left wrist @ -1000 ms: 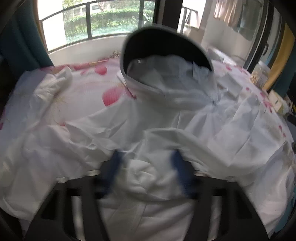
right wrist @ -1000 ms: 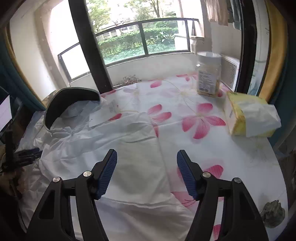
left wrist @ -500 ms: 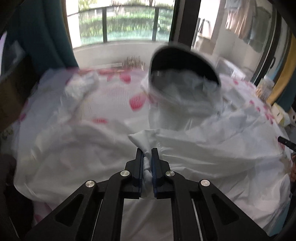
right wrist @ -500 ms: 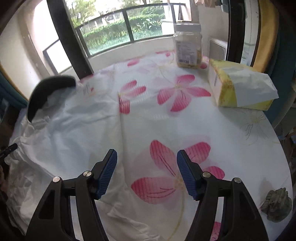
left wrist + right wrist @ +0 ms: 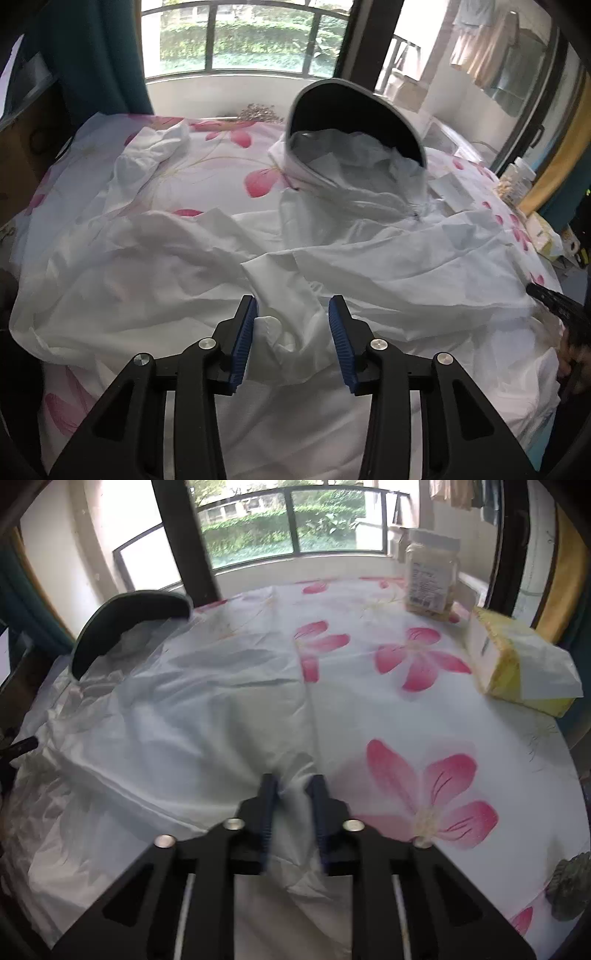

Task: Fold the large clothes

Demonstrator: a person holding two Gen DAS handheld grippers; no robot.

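One big white hooded jacket [image 5: 369,258] is sprawled over the table [image 5: 424,720], which has a white cloth with pink flowers on it. The jacket's got one dark-lined visor hood [image 5: 354,114] standing up at the far end, and one loose sleeve [image 5: 155,155] flopped off toward the left in the left wrist view.

Two claws in play. The left claw [image 5: 291,332] has just been opening up; its blue pads are spread, with a bunched fold of the jacket sitting between them, touching the left pad but not squeezed. The right claw [image 5: 291,812] has just been closing, and it's blurry, but the pads look nearly together, pinching a ridge of the jacket's edge right where it meets the bare cloth.

Other stuff on the table: one clear jar [image 5: 432,579] at the far side, one yellow tissue pack [image 5: 517,668] near it, and one small grey lump [image 5: 569,890] at the right edge.
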